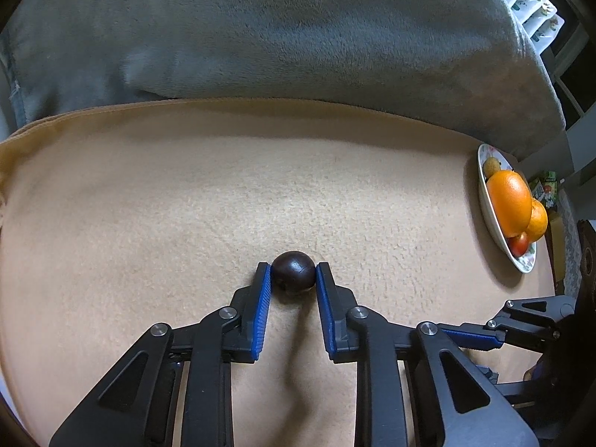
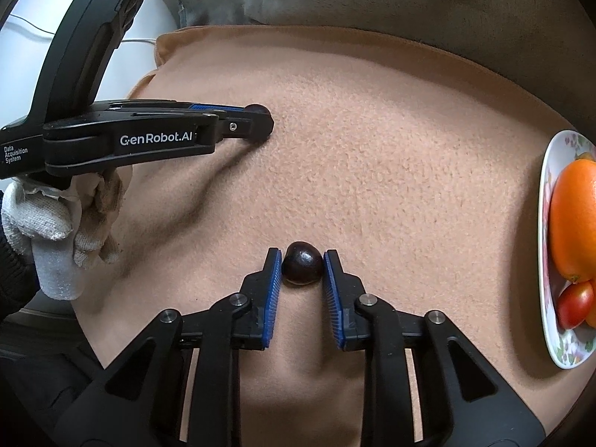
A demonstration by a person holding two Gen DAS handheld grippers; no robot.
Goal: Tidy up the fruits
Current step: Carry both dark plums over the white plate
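1. The left gripper [image 1: 293, 270] is clenched on a small dark round fruit [image 1: 293, 271] lying on the tan fleece blanket [image 1: 223, 205].
2. The right gripper [image 2: 301, 259] grasps a second dark round fruit [image 2: 301, 268].
3. The flowered white oval plate [image 2: 547, 201] of oranges [image 2: 573, 219] lies at three o'clock.

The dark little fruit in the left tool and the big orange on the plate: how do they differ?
1. The dark fruit is near-black; the orange is bright.
2. The dark fruit is far smaller than the orange.
3. The dark fruit sits on the tan blanket, pinched by the left tool; the orange lies untouched on the floral plate among other fruit.

Both are rounded.
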